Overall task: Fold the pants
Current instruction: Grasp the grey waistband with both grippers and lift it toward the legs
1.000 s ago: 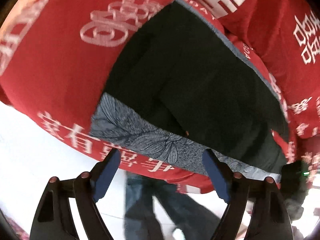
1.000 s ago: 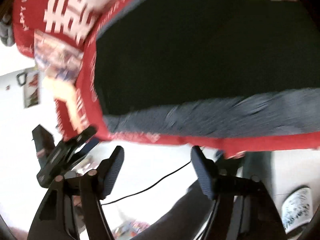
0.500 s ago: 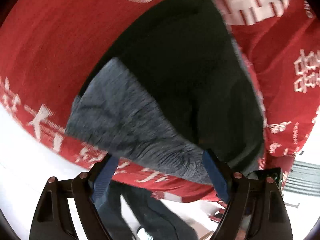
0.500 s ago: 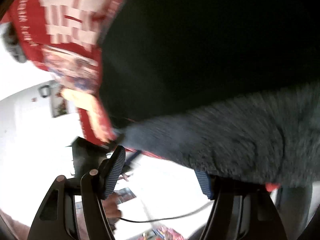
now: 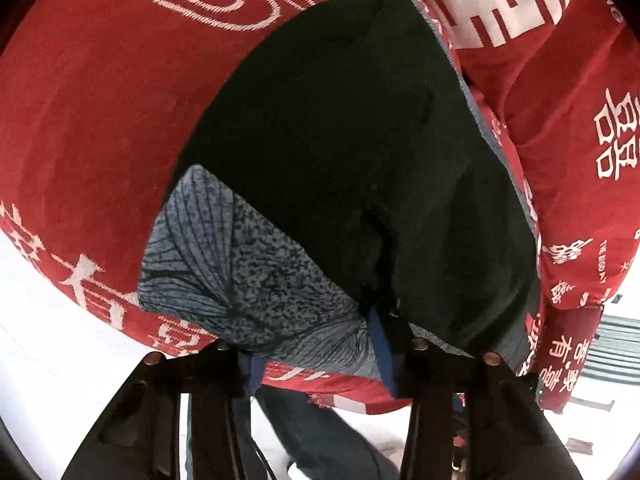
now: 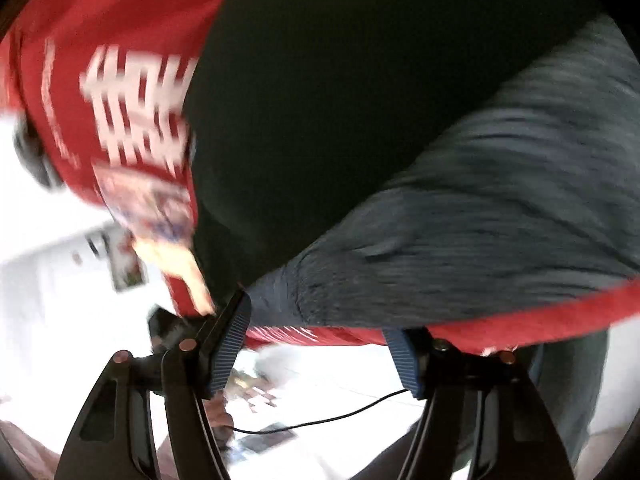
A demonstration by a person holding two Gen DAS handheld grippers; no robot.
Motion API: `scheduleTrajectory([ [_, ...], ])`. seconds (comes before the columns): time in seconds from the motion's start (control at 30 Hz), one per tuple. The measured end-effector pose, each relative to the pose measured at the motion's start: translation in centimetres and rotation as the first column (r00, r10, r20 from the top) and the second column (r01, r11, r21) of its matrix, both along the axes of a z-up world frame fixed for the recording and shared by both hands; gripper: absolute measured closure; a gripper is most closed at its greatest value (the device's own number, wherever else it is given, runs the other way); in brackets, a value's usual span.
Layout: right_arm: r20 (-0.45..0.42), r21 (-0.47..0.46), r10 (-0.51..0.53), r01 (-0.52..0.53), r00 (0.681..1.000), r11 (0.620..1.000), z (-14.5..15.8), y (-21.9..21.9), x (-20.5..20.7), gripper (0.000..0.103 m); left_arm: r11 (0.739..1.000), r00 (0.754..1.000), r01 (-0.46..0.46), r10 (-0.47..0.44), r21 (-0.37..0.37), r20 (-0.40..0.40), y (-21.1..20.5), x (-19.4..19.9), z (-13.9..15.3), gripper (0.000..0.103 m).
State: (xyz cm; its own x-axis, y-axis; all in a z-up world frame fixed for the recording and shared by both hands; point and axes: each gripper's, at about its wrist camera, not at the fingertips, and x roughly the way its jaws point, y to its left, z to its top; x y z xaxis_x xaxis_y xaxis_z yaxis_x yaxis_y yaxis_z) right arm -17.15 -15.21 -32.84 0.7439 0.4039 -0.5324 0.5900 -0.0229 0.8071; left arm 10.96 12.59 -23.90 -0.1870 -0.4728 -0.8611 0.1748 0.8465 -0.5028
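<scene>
Black pants (image 5: 360,152) lie flat on a red printed cloth (image 5: 100,120); their grey leaf-patterned band (image 5: 240,272) runs along the near edge. My left gripper (image 5: 316,344) is open with the grey band between its fingers, the blue pads (image 5: 380,344) touching the fabric at the near edge. In the right wrist view the pants (image 6: 360,100) and grey band (image 6: 480,220) are motion-blurred. My right gripper (image 6: 320,344) is open, its jaws wide apart at the band's left corner and the cloth's edge.
The red cloth (image 6: 120,60) with white characters covers a cushioned surface with folds at the right (image 5: 580,120). A white floor (image 5: 48,340) lies below the edge. A person's jeans-clad legs (image 5: 320,432) stand close. A thin black cable (image 6: 340,416) crosses the floor.
Both grippers have moved forward to the pants' near edge. The left gripper now has the grey band between its fingers. The right gripper has shifted toward the band's left corner.
</scene>
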Motion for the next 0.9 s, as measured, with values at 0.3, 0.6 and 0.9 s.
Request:
scheduleTrajectory([
  [0.3,-0.066,-0.028,-0.028,0.026,0.997,0.999,3.2,-2.4,-1.6,0.096,0.998,0.999,0.039,-0.040,0.041,0.023,-1.5,-0.2,2.1,0.070],
  [0.6,0.035,-0.276,0.269,-0.249,0.963,0.928,15.2,-11.8,8.4,0.096,1.000,0.977,-0.028,0.030,-0.013,0.212,-6.7,4.2,12.8,0.070],
  [0.9,-0.095,-0.345,0.419,-0.425,0.903,0.837,11.0,-22.5,20.7,0.096,0.990,0.910,-0.048,-0.011,0.131,0.415,-17.5,13.8,9.4,0.028],
])
